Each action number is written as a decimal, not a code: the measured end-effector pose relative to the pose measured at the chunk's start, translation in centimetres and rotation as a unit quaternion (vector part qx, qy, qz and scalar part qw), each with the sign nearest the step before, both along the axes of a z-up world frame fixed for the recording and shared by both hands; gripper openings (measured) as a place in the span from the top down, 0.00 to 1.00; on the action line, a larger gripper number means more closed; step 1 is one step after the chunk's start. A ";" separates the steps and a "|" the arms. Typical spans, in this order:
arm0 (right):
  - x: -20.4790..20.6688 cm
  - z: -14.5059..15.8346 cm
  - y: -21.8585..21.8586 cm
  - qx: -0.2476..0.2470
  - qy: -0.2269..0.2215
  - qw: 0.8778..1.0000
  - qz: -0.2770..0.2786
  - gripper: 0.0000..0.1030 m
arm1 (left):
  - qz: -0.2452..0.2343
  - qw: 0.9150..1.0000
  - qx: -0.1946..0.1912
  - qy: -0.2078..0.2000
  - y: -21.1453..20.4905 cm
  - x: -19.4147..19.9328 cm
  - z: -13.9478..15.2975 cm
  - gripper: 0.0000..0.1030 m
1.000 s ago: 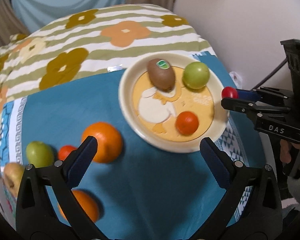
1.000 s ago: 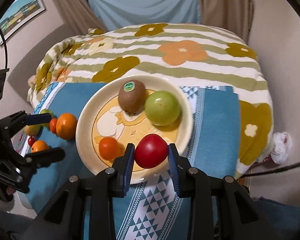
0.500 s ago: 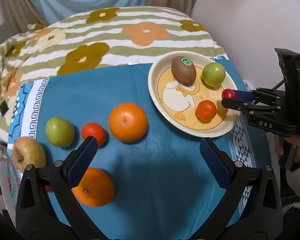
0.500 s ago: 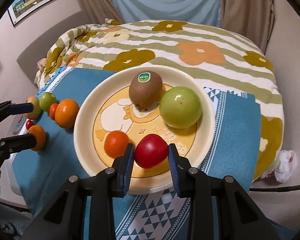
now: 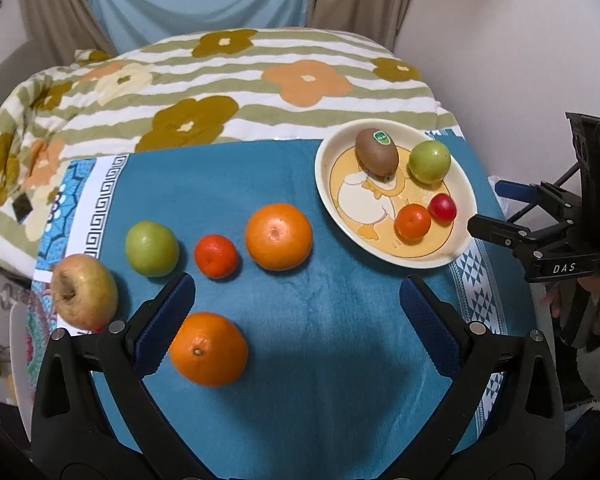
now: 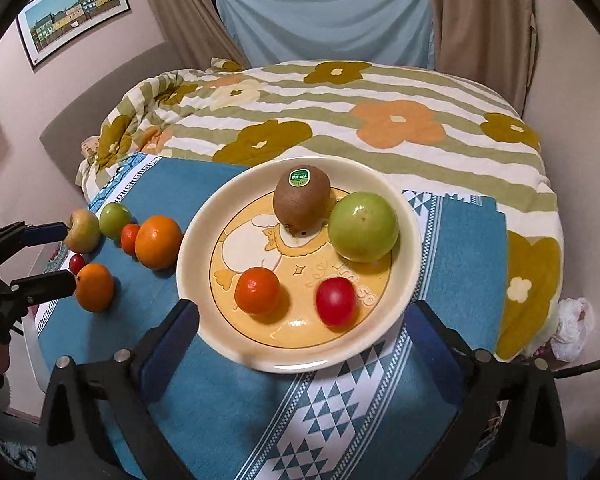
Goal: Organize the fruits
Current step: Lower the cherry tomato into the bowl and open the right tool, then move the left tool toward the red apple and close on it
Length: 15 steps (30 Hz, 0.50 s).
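Left wrist view: my left gripper (image 5: pixel 296 304) is spread wide with nothing in it, hanging over the blue cloth (image 5: pixel 320 320). The cream plate (image 5: pixel 466 192) sits at the cloth's far right corner and holds four fruits: a kiwi (image 5: pixel 376 156) with a green sticker, text too small to read, a green apple (image 5: pixel 429 161) just beside it, a small mandarin (image 5: pixel 413 222), and a red tomato (image 5: pixel 442 207) touching the mandarin. The plate has a duck drawing on orange. Loose on the cloth: a big orange (image 5: pixel 279 237), a small tangerine (image 5: pixel 215 256), a second green apple (image 5: pixel 152 249), a yellowish apple (image 5: pixel 85 297) at the left edge, and another orange (image 5: pixel 208 349) close to my left finger. My right gripper (image 5: pixel 486 210) shows at the right, body marked "DAS", fingers apart and empty at the plate rim.

Right wrist view: my right gripper (image 6: pixel 304 324) is wide open, holding nothing, its fingers straddling the near rim of the plate (image 6: pixel 192 240). Inside sit the kiwi (image 6: pixel 302 198), the green apple (image 6: pixel 363 227), the mandarin (image 6: pixel 257 290) and the tomato (image 6: pixel 335 301). Faint lettering on the plate beside the tomato, can't read it. Left of the plate on the cloth (image 6: pixel 472 248): the big orange (image 6: pixel 158 242), the tangerine (image 6: pixel 130 237), the second green apple (image 6: pixel 115 219), the yellowish apple (image 6: pixel 83 231), the other orange (image 6: pixel 95 287), plus a small red fruit (image 6: pixel 76 263). My left gripper (image 6: pixel 56 254) is at the left edge, open, empty.
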State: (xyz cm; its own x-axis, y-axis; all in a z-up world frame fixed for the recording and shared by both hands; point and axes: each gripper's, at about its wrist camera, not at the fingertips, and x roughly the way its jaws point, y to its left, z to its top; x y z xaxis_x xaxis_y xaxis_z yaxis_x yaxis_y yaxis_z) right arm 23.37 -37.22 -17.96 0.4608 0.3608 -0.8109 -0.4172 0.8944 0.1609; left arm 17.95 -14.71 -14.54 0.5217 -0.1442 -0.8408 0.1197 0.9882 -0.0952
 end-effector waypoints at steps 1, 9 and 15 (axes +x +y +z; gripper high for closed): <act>-0.1 0.2 0.0 0.000 0.003 1.000 0.000 0.00 | 0.003 1.000 -0.003 -0.003 0.1 -0.1 0.3 0.00; -1.3 2.5 0.2 -0.016 -0.004 1.000 -0.009 0.00 | 0.027 0.999 -0.008 -0.026 1.9 -2.1 2.5 0.00; -2.7 4.5 1.8 -0.008 -0.011 1.000 0.004 0.00 | 0.052 0.998 0.011 -0.041 4.4 -4.1 4.4 0.00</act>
State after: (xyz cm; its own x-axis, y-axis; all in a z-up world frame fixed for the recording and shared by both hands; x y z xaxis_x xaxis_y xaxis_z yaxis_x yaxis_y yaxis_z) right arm 20.66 -35.41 -13.46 0.4764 0.3520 -0.8057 -0.4281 0.8933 0.1371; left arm 13.89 -10.36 -10.11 0.6001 -0.0684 -0.7970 0.0231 0.9974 -0.0682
